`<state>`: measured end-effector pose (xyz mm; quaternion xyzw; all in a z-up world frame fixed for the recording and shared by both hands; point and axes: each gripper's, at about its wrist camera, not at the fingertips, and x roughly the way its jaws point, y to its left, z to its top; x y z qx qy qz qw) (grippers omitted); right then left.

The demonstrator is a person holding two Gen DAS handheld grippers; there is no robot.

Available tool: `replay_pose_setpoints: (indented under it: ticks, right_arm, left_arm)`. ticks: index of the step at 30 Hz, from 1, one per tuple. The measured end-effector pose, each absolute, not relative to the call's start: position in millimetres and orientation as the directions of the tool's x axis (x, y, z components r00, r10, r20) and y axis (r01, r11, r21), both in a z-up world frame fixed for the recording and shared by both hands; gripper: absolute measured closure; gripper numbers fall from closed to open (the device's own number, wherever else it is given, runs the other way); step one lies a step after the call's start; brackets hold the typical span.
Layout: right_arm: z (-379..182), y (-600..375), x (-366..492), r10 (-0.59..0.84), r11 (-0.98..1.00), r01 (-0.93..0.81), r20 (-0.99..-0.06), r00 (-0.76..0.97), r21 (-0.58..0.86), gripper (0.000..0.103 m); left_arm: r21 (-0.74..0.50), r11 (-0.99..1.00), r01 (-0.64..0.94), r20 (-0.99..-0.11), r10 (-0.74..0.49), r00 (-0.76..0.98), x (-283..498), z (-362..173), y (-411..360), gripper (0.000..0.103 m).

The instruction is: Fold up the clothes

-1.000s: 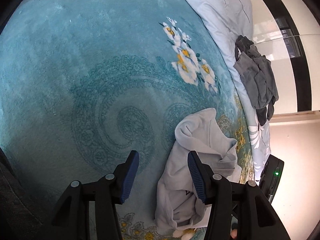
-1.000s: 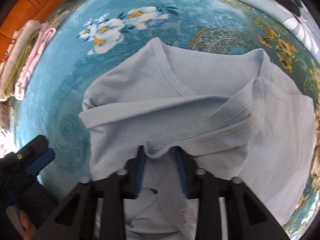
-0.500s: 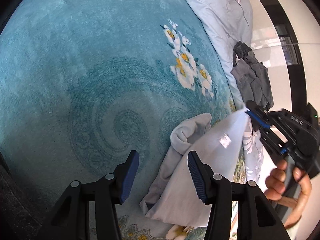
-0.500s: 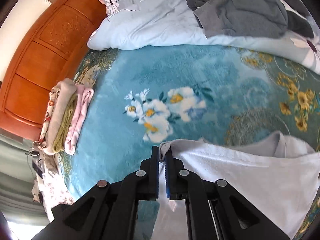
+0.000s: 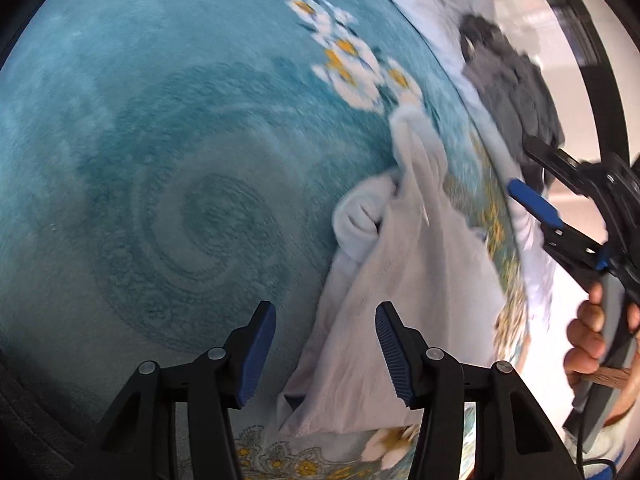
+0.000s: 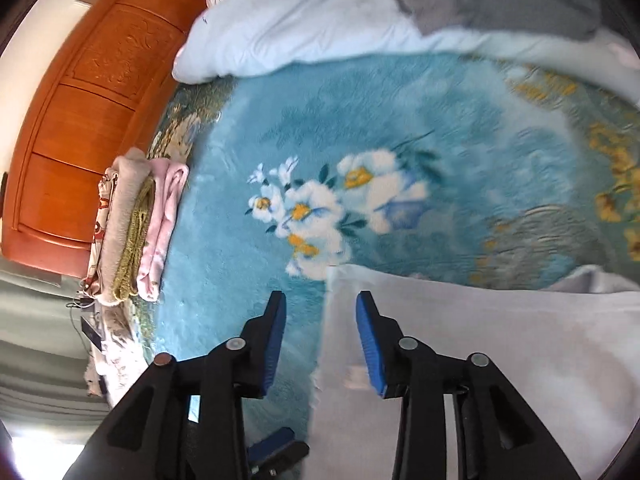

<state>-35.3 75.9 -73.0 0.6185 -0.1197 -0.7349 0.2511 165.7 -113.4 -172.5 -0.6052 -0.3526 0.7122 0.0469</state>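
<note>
A pale blue-grey garment (image 5: 420, 260) lies crumpled on the teal floral blanket (image 5: 160, 160), stretched from the white flowers toward the near edge. My left gripper (image 5: 325, 312) hovers open over its left edge, nothing between its fingers. In the right wrist view the same garment (image 6: 500, 340) spreads out at lower right, its corner lying just ahead of my right gripper (image 6: 322, 300). That gripper is open, and the cloth's edge runs down between its fingers, unpinched. From the left wrist, the right gripper (image 5: 536, 180) shows at the far right, held by a hand (image 5: 592, 340).
A folded stack of clothes (image 6: 132, 228) sits by the wooden headboard (image 6: 80, 120). A light blue duvet (image 6: 320, 28) with dark grey clothes (image 6: 500, 0) heaped on it lines the far side; those grey clothes (image 5: 512, 92) also show from the left.
My right gripper was shut on the garment's edge and holding it up; now it is open and the cloth has dropped onto the blanket. The left gripper stayed open.
</note>
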Motion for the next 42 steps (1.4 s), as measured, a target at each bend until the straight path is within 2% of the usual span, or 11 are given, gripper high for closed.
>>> replay_pose_setpoints:
  ticks: [6,9,12,19,27,29,31,32,36,40,42]
  right_arm:
    - [-70.0,185.1,15.2,-0.401,-0.916,0.089,-0.897,-0.184,0.391,0.053]
    - [-81.7,234.1,47.2,-0.373,-0.924,-0.015,-0.912,-0.173,0.381,0.053]
    - [-93.3,283.1,79.2,-0.346,-0.923,-0.119,-0.925,-0.158,0.366,0.053]
    - [-120.1,348.8,127.2,-0.291,-0.916,-0.258,-0.951,-0.102,0.308,0.053]
    - [-117.9,351.3,121.9,-0.285,-0.914,-0.230,-0.933,-0.222,0.334,0.054]
    - [-117.2,345.7,119.0,-0.311,-0.919,-0.181,-0.926,-0.214,0.351,0.063]
    - [-118.4,338.7,117.9,-0.331,-0.923,-0.139,-0.924,-0.191,0.360,0.090]
    - [-119.3,336.0,119.7,-0.340,-0.924,-0.123,-0.924,-0.176,0.363,0.095]
    - [-119.7,337.9,128.1,-0.360,-0.924,-0.080,-0.922,-0.142,0.373,0.098]
    - [-125.3,368.0,139.1,-0.253,-0.946,-0.179,-0.960,-0.118,0.271,0.098]
    - [-124.6,375.8,144.6,-0.309,-0.919,-0.214,-0.943,-0.124,0.330,0.096]
  left_arm:
    - [-0.459,-0.857,0.232,-0.887,0.427,-0.178,164.1,-165.1,-82.4,0.094]
    - [-0.358,-0.884,0.302,-0.933,0.349,-0.085,172.5,-172.2,-91.3,0.095]
    - [-0.361,-0.862,0.355,-0.928,0.369,-0.048,178.5,-178.1,-103.3,0.095]
    - [-0.209,-0.931,0.300,-0.977,0.214,-0.016,180.9,-170.4,-93.0,0.094]
    - [-0.356,-0.826,0.437,-0.934,0.335,-0.128,191.1,-163.2,-126.9,0.094]
    - [-0.413,-0.807,0.422,-0.911,0.358,-0.207,192.8,-151.5,-129.6,0.094]
    - [-0.461,-0.803,0.376,-0.881,0.366,-0.299,194.8,-135.1,-129.2,0.093]
    - [-0.475,-0.808,0.350,-0.869,0.368,-0.331,195.8,-127.1,-127.3,0.093]
    - [-0.483,-0.848,0.218,-0.845,0.386,-0.371,192.2,-107.2,-104.7,0.093]
    - [-0.489,-0.863,0.130,-0.851,0.440,-0.286,178.9,-106.5,-53.8,0.093]
    - [-0.507,-0.859,0.075,-0.848,0.481,-0.223,176.8,-112.3,-24.1,0.092]
